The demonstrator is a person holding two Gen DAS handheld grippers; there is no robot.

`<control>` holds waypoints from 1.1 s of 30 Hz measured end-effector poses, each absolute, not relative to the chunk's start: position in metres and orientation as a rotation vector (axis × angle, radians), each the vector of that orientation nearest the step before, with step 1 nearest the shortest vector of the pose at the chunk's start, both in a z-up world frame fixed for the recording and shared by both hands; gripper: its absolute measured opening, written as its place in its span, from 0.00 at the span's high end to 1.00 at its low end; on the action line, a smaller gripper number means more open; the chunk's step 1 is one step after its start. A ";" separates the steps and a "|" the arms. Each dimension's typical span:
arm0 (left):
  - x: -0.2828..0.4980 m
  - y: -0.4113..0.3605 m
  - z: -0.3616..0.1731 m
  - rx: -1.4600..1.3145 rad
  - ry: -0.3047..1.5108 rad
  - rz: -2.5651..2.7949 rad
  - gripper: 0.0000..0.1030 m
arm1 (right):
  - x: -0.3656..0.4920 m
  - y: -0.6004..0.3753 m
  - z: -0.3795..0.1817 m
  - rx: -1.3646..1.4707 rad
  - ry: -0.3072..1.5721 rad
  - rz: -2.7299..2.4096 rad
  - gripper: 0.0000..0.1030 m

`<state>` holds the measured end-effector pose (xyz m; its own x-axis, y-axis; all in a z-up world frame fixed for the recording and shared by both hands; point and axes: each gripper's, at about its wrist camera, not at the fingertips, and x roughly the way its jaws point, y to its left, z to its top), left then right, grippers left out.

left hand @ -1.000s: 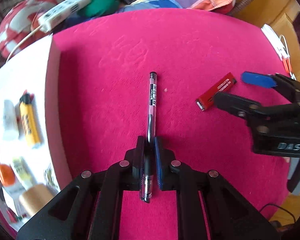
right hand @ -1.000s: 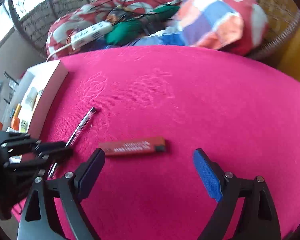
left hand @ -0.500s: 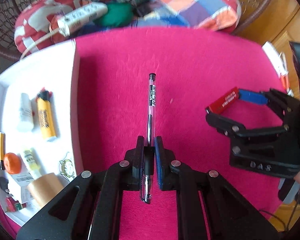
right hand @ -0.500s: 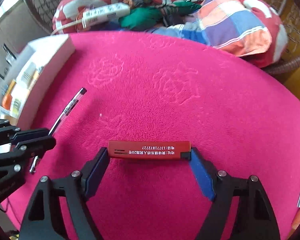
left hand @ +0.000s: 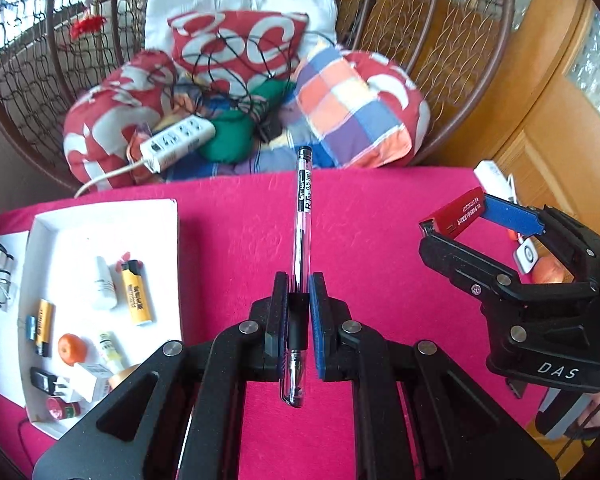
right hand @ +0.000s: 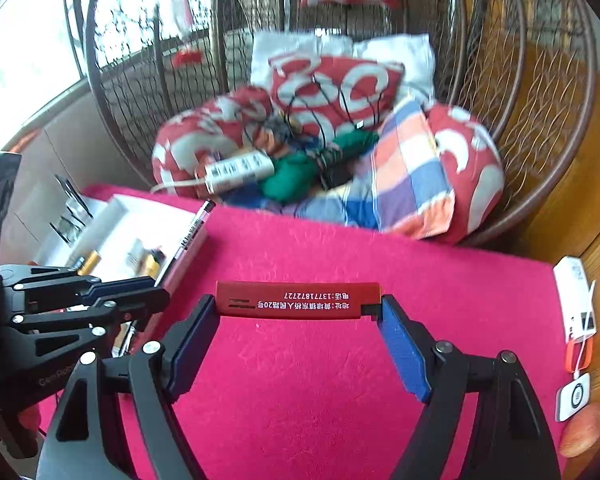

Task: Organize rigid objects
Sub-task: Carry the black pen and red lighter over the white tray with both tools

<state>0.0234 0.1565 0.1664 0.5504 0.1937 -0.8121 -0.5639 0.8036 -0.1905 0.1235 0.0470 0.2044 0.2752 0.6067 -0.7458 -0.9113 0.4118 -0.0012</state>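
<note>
My left gripper (left hand: pixel 299 284) is shut on a clear black-ink pen (left hand: pixel 302 216), which points straight ahead above the pink cloth. In the right wrist view this left gripper (right hand: pixel 156 292) shows at the left, and the pen (right hand: pixel 194 232) slants up over the tray's near corner. My right gripper (right hand: pixel 298 312) is shut on a red lighter (right hand: pixel 296 300), held crosswise end to end between wide-set pads and lifted off the cloth. From the left wrist view the right gripper (left hand: pixel 466 222) and the lighter (left hand: pixel 458 216) hang at the right. A white tray (left hand: pixel 100 216) lies at the left.
The tray holds a yellow lighter (left hand: pixel 137 298), a battery (left hand: pixel 44 326), a small white bottle (left hand: pixel 104 282) and several other small items. Cushions and a white power strip (left hand: pixel 178 142) fill a wicker chair behind the table. A white box (right hand: pixel 576 280) and an apple (right hand: pixel 582 428) sit at the right edge.
The right gripper closed on the red lighter and lifted it off the cloth. The left gripper rose with the pen. Both views tilted up, showing the chair and tray.
</note>
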 end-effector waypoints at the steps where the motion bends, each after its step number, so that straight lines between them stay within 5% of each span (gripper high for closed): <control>1: 0.021 0.155 0.170 -0.464 0.875 0.470 0.91 | 0.120 0.045 0.210 -0.478 0.734 1.074 0.22; 20: -0.088 0.178 0.273 -0.465 0.624 0.596 0.91 | 0.011 0.066 0.334 -0.633 0.238 1.098 0.22; 33: -0.187 0.212 0.244 -0.590 0.622 0.742 0.91 | -0.080 0.108 0.273 -0.903 0.519 1.402 0.22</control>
<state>-0.1870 0.2122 0.2436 0.5791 0.4281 -0.6938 -0.7577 0.5967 -0.2642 -0.0799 0.1082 0.2730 0.1388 0.6098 -0.7803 -0.9709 -0.0713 -0.2284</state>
